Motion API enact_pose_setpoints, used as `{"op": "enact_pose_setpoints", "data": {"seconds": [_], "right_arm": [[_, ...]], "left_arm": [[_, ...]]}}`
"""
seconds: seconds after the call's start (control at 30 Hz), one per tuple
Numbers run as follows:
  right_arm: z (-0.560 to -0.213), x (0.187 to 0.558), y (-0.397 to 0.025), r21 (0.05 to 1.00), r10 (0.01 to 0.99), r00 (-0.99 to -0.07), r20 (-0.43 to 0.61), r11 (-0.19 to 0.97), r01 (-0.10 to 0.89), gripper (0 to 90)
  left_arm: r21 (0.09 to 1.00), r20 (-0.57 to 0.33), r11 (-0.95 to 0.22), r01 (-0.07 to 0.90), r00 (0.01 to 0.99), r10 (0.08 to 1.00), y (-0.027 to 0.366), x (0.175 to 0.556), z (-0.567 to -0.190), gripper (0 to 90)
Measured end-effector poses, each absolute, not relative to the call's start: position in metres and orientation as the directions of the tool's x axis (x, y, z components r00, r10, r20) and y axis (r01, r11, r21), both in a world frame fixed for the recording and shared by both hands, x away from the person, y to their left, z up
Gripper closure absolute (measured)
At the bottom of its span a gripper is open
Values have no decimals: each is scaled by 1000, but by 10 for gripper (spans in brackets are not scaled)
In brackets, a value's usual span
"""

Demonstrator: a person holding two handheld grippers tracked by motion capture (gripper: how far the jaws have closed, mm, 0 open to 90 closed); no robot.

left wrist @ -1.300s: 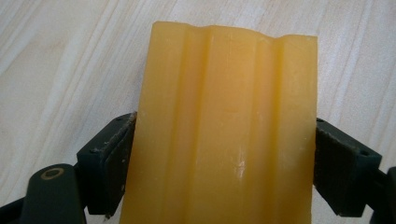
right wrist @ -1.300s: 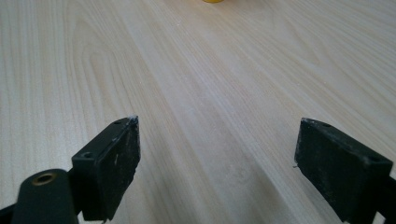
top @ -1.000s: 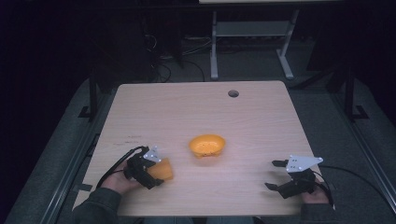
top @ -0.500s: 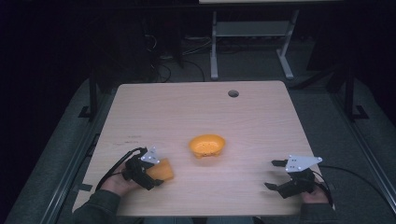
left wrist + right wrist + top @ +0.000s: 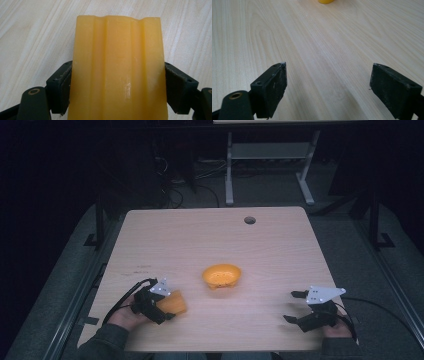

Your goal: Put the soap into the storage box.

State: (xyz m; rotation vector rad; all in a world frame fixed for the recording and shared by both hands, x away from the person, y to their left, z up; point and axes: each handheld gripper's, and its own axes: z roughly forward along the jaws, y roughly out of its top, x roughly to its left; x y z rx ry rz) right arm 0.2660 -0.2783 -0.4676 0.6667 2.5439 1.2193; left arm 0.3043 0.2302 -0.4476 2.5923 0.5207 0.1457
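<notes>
Squarely between the left gripper's 2 clamped jaws sits the orange block; the right gripper gapes apart.

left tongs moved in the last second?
Barely, if at all. In the high view the left tongs, shut on the orange cup, sit at about the same spot relative to the orange bowl and the table's near edge.

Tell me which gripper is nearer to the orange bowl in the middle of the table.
Left. The left gripper, shut on a ridged orange piece, sits just left of and nearer the person than the bowl. The right gripper, open, is farther off to the bowl's right.
</notes>
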Motion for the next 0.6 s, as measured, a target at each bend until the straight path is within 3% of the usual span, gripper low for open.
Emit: {"op": "enact_pose_setpoints", "data": {"seconds": [0.6], "right_arm": [[-467, 265, -278, 786, 504, -864, -20, 542, 298, 135]], "left_arm": [[542, 23, -773, 329, 914, 406, 232, 302, -434, 209]]}}
